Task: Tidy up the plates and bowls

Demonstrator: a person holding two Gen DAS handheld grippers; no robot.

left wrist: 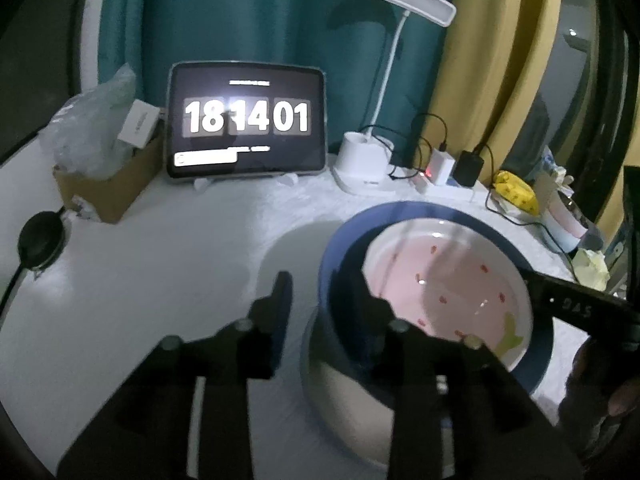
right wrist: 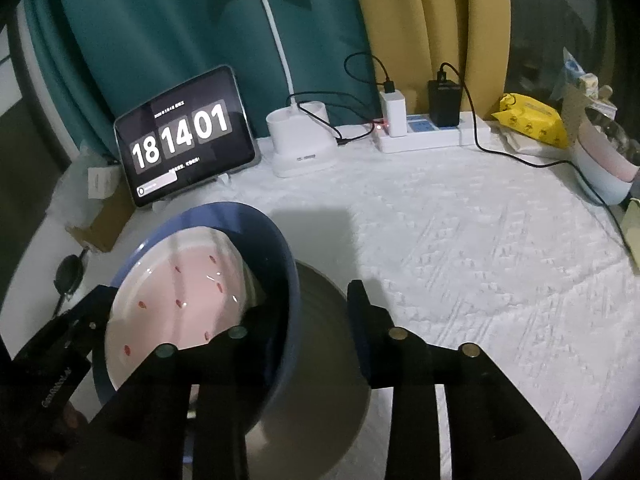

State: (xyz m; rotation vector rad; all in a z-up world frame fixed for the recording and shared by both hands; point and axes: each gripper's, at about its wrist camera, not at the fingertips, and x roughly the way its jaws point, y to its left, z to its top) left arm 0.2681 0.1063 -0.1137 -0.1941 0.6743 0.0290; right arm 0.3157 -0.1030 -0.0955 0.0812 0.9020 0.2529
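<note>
Over the grey plate (right wrist: pixel 320 380), both grippers are straddling the blue bowl (right wrist: pixel 280 280) rim, jaws parted. Left gripper (left wrist: pixel 320 300) and right gripper (right wrist: pixel 312 312) are needing level, matched squeezes so the pink dish (right wrist: pixel 176 304) is staying nested

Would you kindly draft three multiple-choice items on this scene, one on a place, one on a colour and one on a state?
1. Where does the pink plate lie?
A. Inside the blue bowl
B. Flat on the white cloth
C. On the cardboard box

2. What colour are the small marks scattered over the plate's face?
A. Green
B. Red
C. Black

3. How does the right gripper stand at the bowl?
A. Shut, far from the bowl
B. Open, one finger inside the bowl and one outside its wall
C. Holding the desk lamp

Answers:
1. A, since the blue rim runs all round the plate in both wrist views.
2. B, since the marks show red on the pink face.
3. B, since the bowl's wall stands between the two spread fingers in the right wrist view.
</note>
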